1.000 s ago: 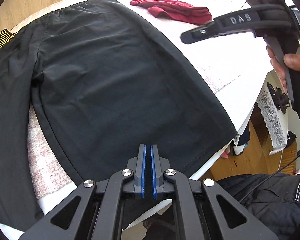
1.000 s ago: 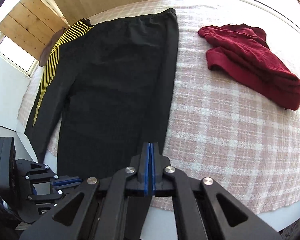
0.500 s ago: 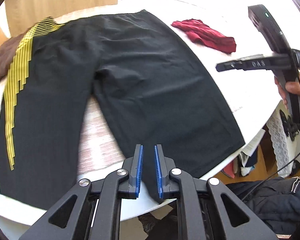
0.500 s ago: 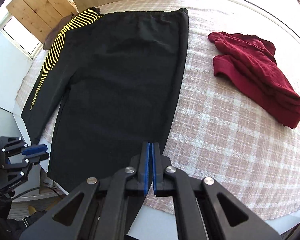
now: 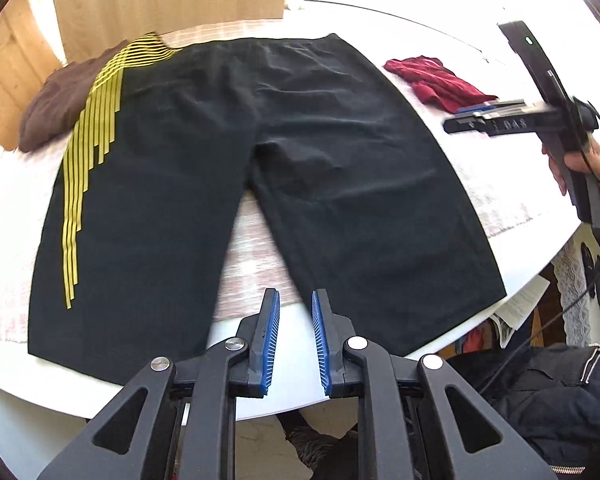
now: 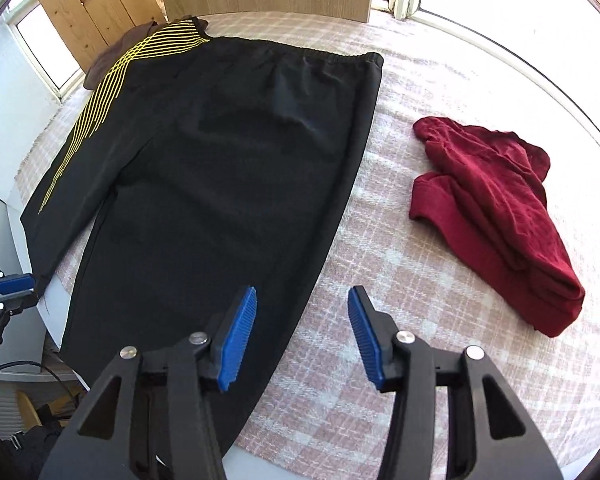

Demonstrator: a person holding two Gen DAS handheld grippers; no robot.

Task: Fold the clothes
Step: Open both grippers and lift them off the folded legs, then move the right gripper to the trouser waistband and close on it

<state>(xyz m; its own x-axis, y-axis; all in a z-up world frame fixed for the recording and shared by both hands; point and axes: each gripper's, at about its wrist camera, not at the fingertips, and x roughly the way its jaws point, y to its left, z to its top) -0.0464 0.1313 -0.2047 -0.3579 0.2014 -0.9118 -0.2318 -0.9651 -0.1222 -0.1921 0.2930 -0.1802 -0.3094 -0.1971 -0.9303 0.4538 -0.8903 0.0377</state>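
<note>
The black shorts (image 5: pixel 228 168) lie spread flat on the checked cloth (image 6: pixel 400 280) — laid out ready for folding. The left gripper (image 5: pixel 294 336) hovers above the hems, jaws opening, empty; the right gripper (image 6: pixel 302 328) — also opening, empty — hangs over the shorts' side edge.

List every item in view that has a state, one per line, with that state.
black shorts: spread flat, unfolded, hems at the near edge of the table.
red garment: crumpled heap, apart from the shorts.
brown garment: bunched at the far corner, partly under the shorts.
checked cloth: laid flat under the clothes.
left gripper: jaws opening, nothing between them.
right gripper: jaws opening, empty, above the shorts' edge.
</note>
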